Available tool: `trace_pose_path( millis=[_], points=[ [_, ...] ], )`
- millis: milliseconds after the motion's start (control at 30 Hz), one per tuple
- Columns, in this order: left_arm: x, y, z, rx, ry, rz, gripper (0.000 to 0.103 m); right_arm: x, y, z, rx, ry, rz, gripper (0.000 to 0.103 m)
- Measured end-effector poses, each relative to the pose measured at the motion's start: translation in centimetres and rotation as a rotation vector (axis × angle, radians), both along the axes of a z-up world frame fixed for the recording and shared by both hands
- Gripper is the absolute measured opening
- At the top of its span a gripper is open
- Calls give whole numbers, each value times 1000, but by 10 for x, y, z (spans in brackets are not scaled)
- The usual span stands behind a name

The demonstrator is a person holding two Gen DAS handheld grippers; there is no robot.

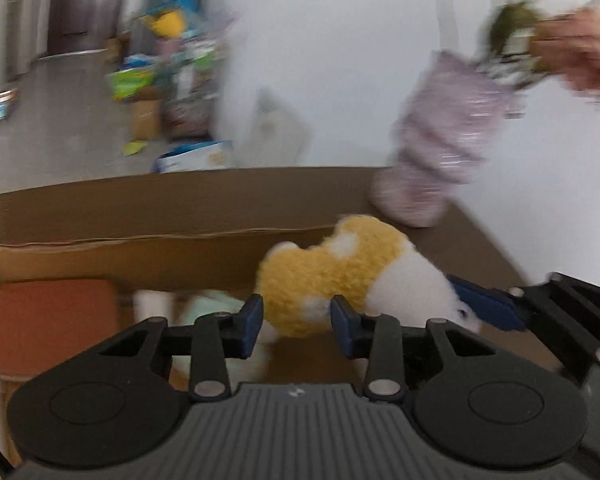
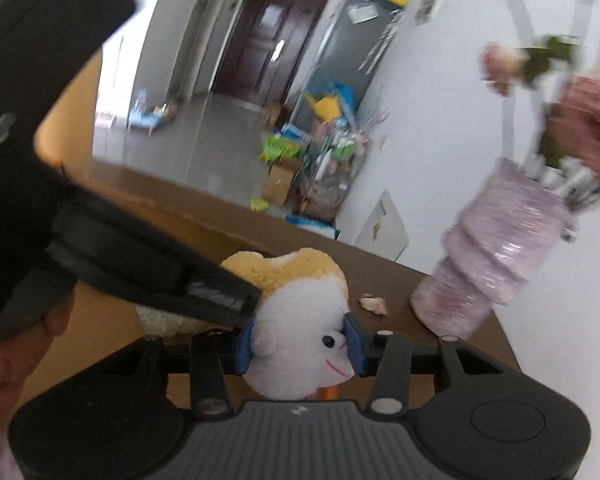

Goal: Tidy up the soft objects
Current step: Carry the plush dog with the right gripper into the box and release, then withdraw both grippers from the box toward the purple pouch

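Observation:
A yellow and white plush toy (image 1: 340, 276) hangs over the open cardboard box (image 1: 100, 240). My right gripper (image 2: 300, 344) is shut on its white head (image 2: 300, 344); the plush's yellow back (image 2: 284, 268) points away. In the left wrist view the right gripper's blue fingers (image 1: 484, 304) hold the plush from the right. My left gripper (image 1: 296, 324) is open and empty, its blue pads just below the plush's yellow body. Its black body crosses the right wrist view (image 2: 120, 248) at the left. A pale green soft item (image 1: 212, 308) and an orange item (image 1: 56, 324) lie inside the box.
A lilac wrapped vase (image 1: 444, 140) with flowers stands on the brown table (image 1: 472, 240) at the right, near the white wall; it also shows in the right wrist view (image 2: 496, 248). A small pink scrap (image 2: 374, 304) lies on the table. Clutter and boxes (image 1: 168, 80) sit on the floor beyond.

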State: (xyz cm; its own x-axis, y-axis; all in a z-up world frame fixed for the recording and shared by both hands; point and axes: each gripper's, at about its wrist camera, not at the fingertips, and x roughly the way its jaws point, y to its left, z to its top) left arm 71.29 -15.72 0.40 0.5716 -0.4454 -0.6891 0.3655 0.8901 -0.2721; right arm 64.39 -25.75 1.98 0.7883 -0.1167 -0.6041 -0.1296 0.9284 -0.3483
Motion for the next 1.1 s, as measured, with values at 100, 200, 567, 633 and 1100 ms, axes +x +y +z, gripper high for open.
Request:
trace_pose_path(
  millis=[100,200,567,633,1100],
  points=[
    [9,10,-13,12,10,23,44,16,10,-17,3,57,-7,46],
    [10,23,-17,6,-2,28,48,31,2,-26,80,119,-48,50],
    [-60,62,66,36,-174,60,59,-26,-20,60,164,-43,-29,68],
    [-90,74,92,46,-239,69,64,-53,-24,88,171,-100,-26,72],
    [-366,163,93,76,-477,257,73,-308,-48,93,433,-259,69,82]
  ],
)
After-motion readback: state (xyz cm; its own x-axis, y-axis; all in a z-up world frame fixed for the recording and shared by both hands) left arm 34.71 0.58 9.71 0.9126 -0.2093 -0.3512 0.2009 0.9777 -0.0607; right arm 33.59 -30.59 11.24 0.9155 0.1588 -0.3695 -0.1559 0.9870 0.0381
